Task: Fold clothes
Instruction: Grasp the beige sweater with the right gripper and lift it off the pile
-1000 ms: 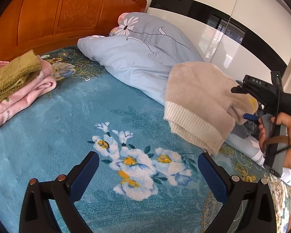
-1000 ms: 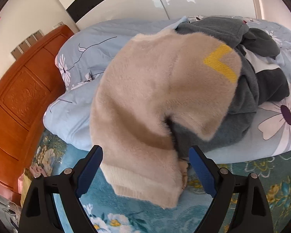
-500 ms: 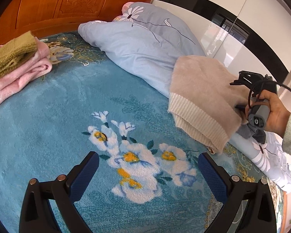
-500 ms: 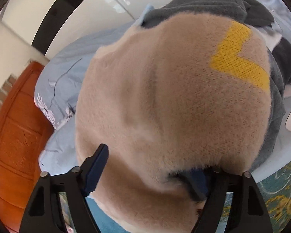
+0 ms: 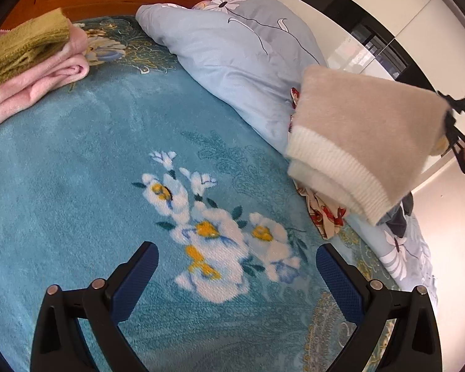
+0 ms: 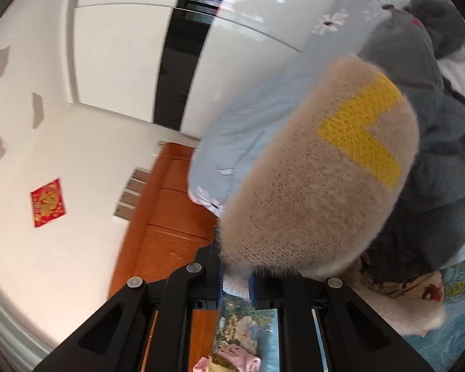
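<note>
A fuzzy beige sweater (image 5: pixel 365 124) with a cream ribbed hem and a yellow patch (image 6: pixel 365 133) hangs lifted above the bed at the right. My right gripper (image 6: pixel 235 282) is shut on the sweater's edge; in the left wrist view it (image 5: pixel 458 130) shows at the far right, held by a hand. My left gripper (image 5: pixel 235 279) is open and empty, low over the blue floral blanket (image 5: pixel 93 170). A red-patterned garment (image 5: pixel 322 210) lies under the sweater's hem.
A folded pile of pink and olive-green clothes (image 5: pixel 31 62) lies at the back left. A light-blue quilt (image 5: pixel 238 49) lies along the back. A grey garment (image 6: pixel 434 161) lies on the quilt. The wooden headboard (image 6: pixel 170 210) and a white wardrobe (image 5: pixel 403 9) border the bed.
My right gripper has closed on the beige sweater and lifted it up off the pile, uncovering the red-patterned garment. My left gripper has stayed open over the blanket, shifting slightly.
</note>
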{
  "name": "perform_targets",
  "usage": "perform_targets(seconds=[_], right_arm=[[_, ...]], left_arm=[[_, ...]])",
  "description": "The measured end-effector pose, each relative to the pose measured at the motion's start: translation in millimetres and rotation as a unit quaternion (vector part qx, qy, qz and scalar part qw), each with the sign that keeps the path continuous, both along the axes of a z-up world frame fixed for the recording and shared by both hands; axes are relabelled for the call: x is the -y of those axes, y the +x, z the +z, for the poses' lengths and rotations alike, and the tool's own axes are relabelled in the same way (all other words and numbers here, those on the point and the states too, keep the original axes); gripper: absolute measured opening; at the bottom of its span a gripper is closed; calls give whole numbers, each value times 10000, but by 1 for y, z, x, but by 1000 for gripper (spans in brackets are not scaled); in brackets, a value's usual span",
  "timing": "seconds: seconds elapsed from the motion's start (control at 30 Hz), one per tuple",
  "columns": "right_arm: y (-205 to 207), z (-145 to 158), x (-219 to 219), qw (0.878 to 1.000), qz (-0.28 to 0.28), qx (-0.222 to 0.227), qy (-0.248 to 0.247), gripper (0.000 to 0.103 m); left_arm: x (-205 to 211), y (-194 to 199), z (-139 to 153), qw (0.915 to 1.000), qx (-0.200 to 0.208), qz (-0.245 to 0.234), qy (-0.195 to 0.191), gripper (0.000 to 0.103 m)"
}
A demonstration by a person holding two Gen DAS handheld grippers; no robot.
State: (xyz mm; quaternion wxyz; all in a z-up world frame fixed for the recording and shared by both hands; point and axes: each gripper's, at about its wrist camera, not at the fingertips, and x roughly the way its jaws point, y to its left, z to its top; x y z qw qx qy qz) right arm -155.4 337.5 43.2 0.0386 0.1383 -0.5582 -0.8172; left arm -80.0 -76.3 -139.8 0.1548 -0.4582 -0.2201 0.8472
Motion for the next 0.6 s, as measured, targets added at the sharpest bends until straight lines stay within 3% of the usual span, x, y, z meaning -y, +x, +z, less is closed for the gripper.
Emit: perform_targets(seconds=[0.07,0.2,0.37,0.5,0.6], right_arm=[[28,32,-4,9991,120,-412,56,12],[98,83,-14,9953,284,-731,572,12],[230,143,-32,9864,-36,-549,1550,12],[300,195,-19,9622,-221,-192,2709,12],[313,204,11,9364,56,345,3491,12]], left_arm=[[9,12,7,9997,-10,122,204,103],[21,36,21,9972,-154,220,702,103],[15,49,32,9970,-276,33,720,103],[12,56,42,9977,-297,-132,603,103],[13,61,49,9978,-394,-114,519,103]])
